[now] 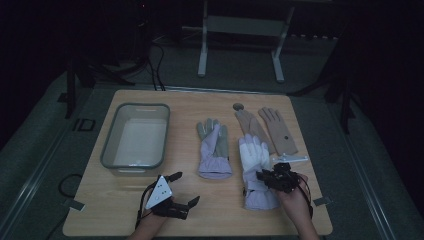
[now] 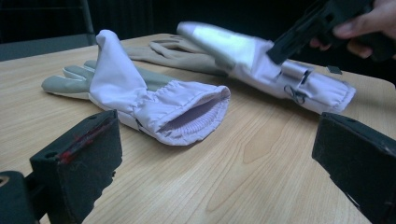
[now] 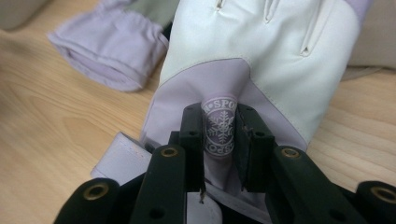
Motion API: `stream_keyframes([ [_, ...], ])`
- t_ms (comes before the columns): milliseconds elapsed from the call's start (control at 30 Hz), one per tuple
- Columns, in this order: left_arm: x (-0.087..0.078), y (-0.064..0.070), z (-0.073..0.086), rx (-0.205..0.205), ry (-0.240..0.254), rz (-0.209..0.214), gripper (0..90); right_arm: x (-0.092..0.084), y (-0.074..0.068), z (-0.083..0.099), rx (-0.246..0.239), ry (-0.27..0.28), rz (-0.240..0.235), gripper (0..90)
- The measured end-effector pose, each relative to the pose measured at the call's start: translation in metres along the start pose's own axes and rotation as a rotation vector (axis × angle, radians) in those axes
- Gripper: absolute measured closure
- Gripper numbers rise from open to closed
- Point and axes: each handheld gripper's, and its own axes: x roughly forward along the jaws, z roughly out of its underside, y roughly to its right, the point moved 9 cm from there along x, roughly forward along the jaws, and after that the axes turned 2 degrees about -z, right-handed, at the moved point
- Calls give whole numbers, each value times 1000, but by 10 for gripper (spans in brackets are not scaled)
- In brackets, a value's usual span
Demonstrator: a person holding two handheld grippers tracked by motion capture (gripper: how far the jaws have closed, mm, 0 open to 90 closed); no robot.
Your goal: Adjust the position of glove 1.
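The white-and-lilac glove (image 1: 255,167) lies flat on the table (image 1: 100,200), fingers pointing away, just right of its grey-palmed lilac twin (image 1: 214,150). A fold of its lilac back, bearing a round snowflake badge (image 3: 219,126), stands pinched up near the cuff.

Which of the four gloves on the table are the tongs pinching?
The white-backed lilac glove nearest the right tongs, which pinch its snowflake patch. The grey-fingered lilac glove and both tan gloves lie untouched.
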Motion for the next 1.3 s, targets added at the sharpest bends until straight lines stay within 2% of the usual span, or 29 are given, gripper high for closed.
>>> stream_keyframes([
  [200, 0, 0, 0, 0, 0, -1, 19, -20, -10, -13, 24, 55, -13, 745],
  [333, 0, 0, 0, -1, 0, -1, 19, -29, -17, -28, 5, 89, -11, 748],
  [567, 0, 0, 0, 2, 0, 0, 19, -37, -28, -62, -18, 141, -16, 748],
  [600, 0, 0, 0, 1, 0, 0, 19, -37, -28, -62, -18, 141, -16, 748],
  [633, 0, 0, 0, 1, 0, 0, 19, -38, -32, -74, -23, 159, -18, 747],
  [700, 0, 0, 0, 0, 0, 0, 19, -37, -37, -87, -32, 172, -20, 747],
  [867, 0, 0, 0, 0, 0, -1, 19, -29, -54, -117, -74, 174, -30, 746],
  [1000, 0, 0, 0, 1, 0, -1, 19, -15, -68, -136, -62, 167, -55, 747],
  [1100, 0, 0, 0, 1, 0, -1, 19, -4, -75, -143, -58, 153, -49, 748],
  [1300, 0, 0, 0, 1, -1, 1, 19, 32, -81, -147, -5, 91, -63, 747],
])
